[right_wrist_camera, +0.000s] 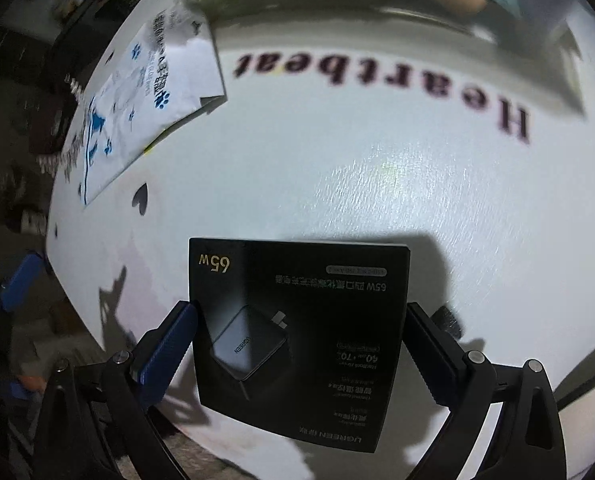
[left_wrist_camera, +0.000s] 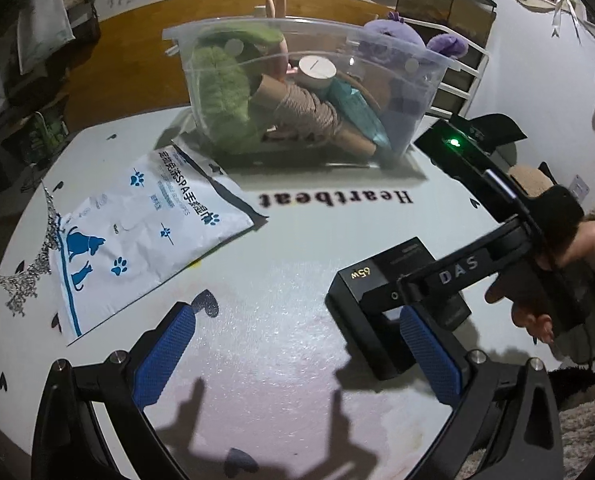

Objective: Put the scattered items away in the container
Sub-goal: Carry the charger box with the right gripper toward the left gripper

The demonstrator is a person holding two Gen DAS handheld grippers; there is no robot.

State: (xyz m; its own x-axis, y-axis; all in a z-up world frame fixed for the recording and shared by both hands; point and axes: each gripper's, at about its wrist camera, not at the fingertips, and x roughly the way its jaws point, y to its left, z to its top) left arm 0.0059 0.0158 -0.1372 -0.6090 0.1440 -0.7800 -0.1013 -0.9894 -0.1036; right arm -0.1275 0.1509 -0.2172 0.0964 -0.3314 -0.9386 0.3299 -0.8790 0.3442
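Observation:
A black 65W charger box point(right_wrist_camera: 297, 332) lies on the white table, also in the left wrist view point(left_wrist_camera: 373, 300). My right gripper point(right_wrist_camera: 299, 344) has its two fingers on either side of the box, touching its sides; it also shows in the left wrist view point(left_wrist_camera: 429, 292). My left gripper point(left_wrist_camera: 297, 356) is open and empty above the table, left of the box. A white pouch with blue paw prints point(left_wrist_camera: 137, 232) lies on the table's left; it also shows in the right wrist view point(right_wrist_camera: 137, 104). The clear plastic container point(left_wrist_camera: 309, 80) at the back holds plush toys and rolls.
The table point(left_wrist_camera: 297, 240) bears the printed word "Heartbeat" between the container and the box. A silver tinsel strand point(left_wrist_camera: 37, 264) lies at the table's left edge. A rug point(left_wrist_camera: 585, 420) lies below the table's right edge.

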